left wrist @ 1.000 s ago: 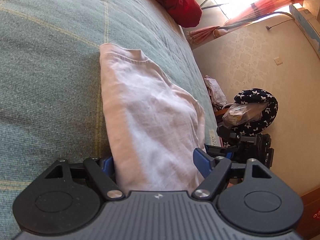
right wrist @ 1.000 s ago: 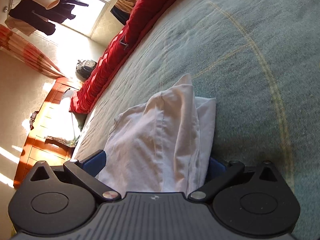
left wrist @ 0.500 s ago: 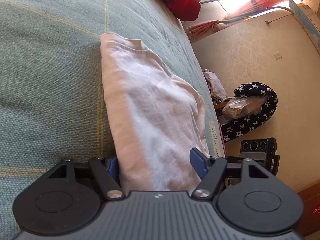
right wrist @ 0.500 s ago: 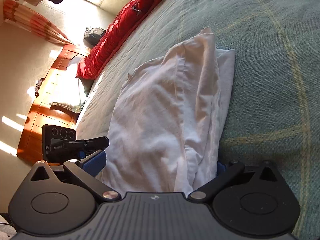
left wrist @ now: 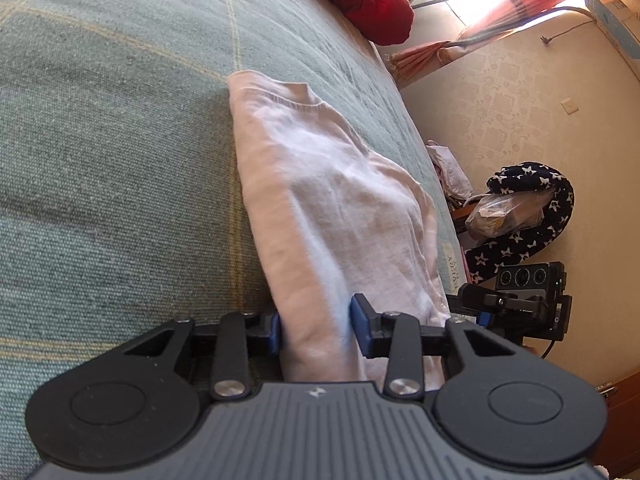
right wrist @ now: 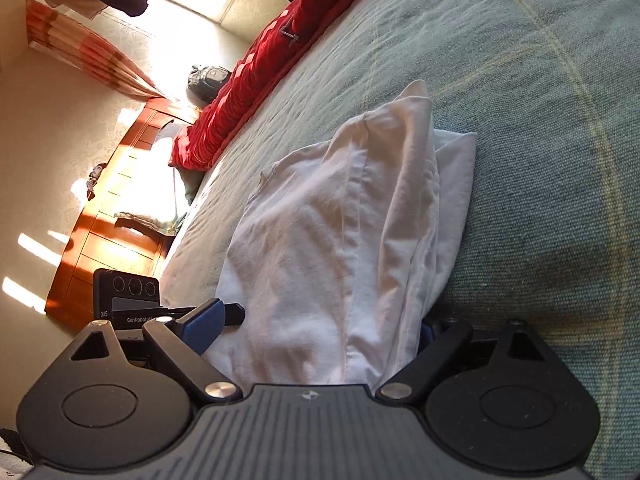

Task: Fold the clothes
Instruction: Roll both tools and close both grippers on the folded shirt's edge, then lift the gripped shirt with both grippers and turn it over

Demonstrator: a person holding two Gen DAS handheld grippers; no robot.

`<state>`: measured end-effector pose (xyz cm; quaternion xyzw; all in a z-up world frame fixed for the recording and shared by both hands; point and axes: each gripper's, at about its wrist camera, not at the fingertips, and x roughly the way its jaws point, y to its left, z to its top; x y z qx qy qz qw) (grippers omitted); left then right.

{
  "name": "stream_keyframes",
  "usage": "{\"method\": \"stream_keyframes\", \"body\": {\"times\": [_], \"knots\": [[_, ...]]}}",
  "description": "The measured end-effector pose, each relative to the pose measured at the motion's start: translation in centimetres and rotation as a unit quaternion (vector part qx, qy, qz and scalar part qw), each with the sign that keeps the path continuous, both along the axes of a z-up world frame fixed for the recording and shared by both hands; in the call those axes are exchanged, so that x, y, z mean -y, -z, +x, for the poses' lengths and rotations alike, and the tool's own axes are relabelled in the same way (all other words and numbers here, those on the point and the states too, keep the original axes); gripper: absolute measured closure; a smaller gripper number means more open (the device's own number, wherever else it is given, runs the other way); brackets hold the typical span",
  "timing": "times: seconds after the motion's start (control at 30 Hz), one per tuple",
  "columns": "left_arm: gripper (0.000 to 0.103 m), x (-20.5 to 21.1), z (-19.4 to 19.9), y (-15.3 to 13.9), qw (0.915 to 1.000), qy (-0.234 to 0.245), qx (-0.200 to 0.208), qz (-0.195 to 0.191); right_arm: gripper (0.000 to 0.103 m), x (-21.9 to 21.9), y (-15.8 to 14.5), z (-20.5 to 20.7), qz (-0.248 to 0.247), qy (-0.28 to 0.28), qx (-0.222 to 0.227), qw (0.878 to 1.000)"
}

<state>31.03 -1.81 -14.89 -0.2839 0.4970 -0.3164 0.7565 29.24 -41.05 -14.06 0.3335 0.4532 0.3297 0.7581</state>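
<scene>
A pale shirt [left wrist: 328,200] lies folded near the bed's [left wrist: 120,140] edge. The left gripper [left wrist: 316,326] is closing, its pads pinching the shirt's end; the right gripper [right wrist: 316,328] is closing around the shirt's other end, its grip unclear.

left tongs [left wrist: 317,329] closing on shirt [left wrist: 332,200], right tongs [right wrist: 312,322] narrowing

The left gripper [left wrist: 316,326] tilts downward, its jaws closing with a bunch of cloth between the blue pads [left wrist: 357,318]. The right gripper [right wrist: 316,320] also tilts downward, jaws wide and closing, cloth between them; its left pad [right wrist: 204,322] sits at nine o'clock, clear of the cloth.
</scene>
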Motion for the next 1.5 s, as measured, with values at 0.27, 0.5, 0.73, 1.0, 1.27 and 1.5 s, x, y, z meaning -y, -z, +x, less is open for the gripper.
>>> {"method": "stream_keyframes", "body": {"times": [0.27,0.5,0.73,1.0,1.27,1.5], "knots": [[0.066,0.3,-0.2,-0.2,0.9999,0.002,0.008,0.015,0.074,2.4,2.2,0.0,0.013,0.034,-0.035,0.999],[0.067,0.6,-0.6,-0.7,0.9994,-0.003,0.018,0.03,0.074,0.7,0.7,-1.2,-0.05,0.056,-0.008,0.997],[0.072,1.1,-1.3,-1.8,0.9981,-0.017,0.034,0.048,0.072,-2.1,-1.8,-3.0,-0.158,0.067,0.054,0.984],[0.08,0.8,-2.1,-3.7,0.9972,-0.021,0.063,0.035,0.067,-4.0,-4.0,-4.3,-0.21,0.075,0.088,0.971],[0.082,0.6,-3.2,-5.6,0.9945,-0.015,0.098,0.034,0.067,-5.6,-7.3,-5.4,-0.202,0.063,0.126,0.969],[0.082,-2.0,-4.8,-7.7,0.9911,-0.031,0.124,0.039,0.067,-9.4,-9.9,-6.0,-0.207,0.034,0.158,0.965]]}}
